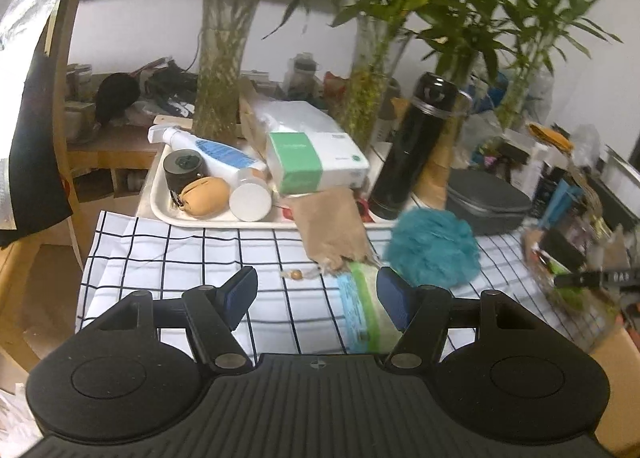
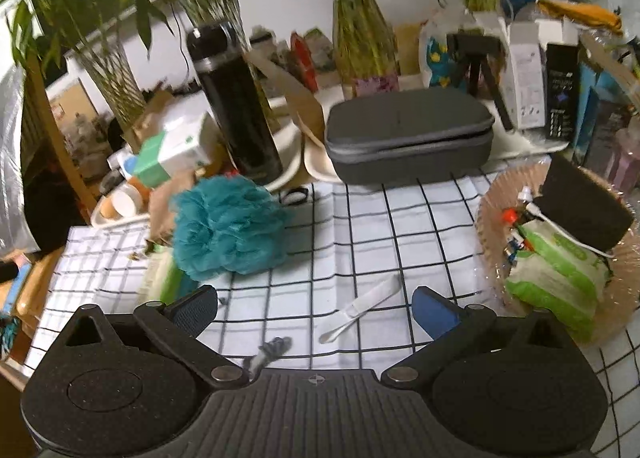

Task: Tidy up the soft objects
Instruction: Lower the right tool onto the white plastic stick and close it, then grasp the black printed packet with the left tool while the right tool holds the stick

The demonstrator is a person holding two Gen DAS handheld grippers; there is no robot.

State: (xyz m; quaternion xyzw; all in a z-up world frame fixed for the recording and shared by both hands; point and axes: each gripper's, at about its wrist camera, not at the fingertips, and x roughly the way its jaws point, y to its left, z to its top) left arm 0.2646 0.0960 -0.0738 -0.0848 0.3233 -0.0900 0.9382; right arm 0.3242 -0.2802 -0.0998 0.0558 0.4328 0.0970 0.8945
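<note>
A teal bath pouf (image 1: pixel 434 247) lies on the white checked cloth (image 1: pixel 168 254), also in the right wrist view (image 2: pixel 228 226). A green tissue pack (image 1: pixel 366 306) lies in front of it, next to a brown cloth pouch (image 1: pixel 332 226). My left gripper (image 1: pixel 318 296) is open and empty, its right finger beside the tissue pack. My right gripper (image 2: pixel 316 306) is open and empty above the cloth (image 2: pixel 360 226), over a white plastic strip (image 2: pixel 360 312). A woven plate (image 2: pixel 492 210) at the right holds a green tissue pack (image 2: pixel 556 278) and a black sponge (image 2: pixel 584 206).
A white tray (image 1: pixel 160 182) holds a spray bottle, jars and a green-white box (image 1: pixel 316 162). A black flask (image 1: pixel 412 146), a grey zip case (image 2: pixel 408 138) and glass vases with bamboo stand behind. Boxes crowd the right side. The table's left edge drops off.
</note>
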